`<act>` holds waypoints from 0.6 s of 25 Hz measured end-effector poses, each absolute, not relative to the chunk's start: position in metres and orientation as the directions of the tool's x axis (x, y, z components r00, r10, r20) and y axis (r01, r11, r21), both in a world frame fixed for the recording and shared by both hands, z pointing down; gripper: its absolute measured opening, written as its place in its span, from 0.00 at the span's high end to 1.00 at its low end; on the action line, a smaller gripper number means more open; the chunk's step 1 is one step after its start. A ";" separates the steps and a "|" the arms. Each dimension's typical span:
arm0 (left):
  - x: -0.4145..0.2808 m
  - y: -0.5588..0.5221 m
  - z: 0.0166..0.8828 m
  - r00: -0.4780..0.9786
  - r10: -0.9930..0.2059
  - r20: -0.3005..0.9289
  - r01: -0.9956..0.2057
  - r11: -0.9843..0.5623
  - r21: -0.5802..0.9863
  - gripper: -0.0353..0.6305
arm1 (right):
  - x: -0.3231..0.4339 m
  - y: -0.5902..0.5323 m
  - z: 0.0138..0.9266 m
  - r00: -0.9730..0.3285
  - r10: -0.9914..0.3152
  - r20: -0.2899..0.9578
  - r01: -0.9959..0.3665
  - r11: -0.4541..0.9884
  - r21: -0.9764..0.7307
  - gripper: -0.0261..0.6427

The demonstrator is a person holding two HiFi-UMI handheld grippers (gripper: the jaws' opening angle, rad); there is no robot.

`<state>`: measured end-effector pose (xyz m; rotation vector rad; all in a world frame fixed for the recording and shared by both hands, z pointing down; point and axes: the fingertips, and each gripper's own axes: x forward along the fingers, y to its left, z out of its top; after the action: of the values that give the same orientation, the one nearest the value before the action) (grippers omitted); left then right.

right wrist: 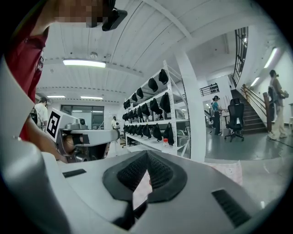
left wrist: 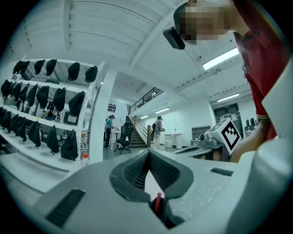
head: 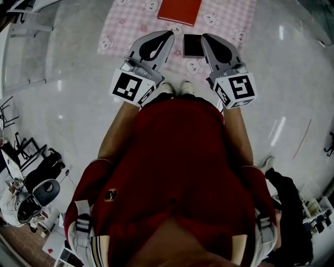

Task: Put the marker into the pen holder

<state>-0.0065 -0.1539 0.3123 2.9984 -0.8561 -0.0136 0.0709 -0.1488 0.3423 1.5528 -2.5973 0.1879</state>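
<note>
I hold both grippers level in front of me, over a pink checked cloth on the floor. My left gripper is shut, its tips meeting. A thin red stick shows low in the gap between its jaws; I cannot tell whether it is the marker or whether it is held. My right gripper is shut with nothing between its pads. A black square container stands on the cloth between the two grippers' tips. No marker shows plainly on the cloth.
A red book lies at the cloth's far edge. My feet stand at its near edge. Shelves of dark bags, a staircase, an office chair and people stand around the hall.
</note>
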 end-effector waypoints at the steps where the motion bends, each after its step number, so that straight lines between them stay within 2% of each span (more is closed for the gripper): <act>1: -0.006 -0.153 0.313 0.850 -0.527 -0.002 -0.527 -0.850 0.025 0.94 | 0.072 -0.148 0.342 -0.468 -0.870 0.154 -0.883 0.467 -0.049 0.96; 15: -0.003 -0.139 0.311 0.848 -0.531 0.001 -0.530 -0.847 0.020 0.94 | 0.079 -0.133 0.335 -0.464 -0.875 0.138 -0.885 0.465 -0.029 0.96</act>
<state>-0.0028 -0.1393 0.3111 3.0009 -0.8617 -0.0071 0.0794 -0.1329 0.3348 1.5664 -2.5987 0.1474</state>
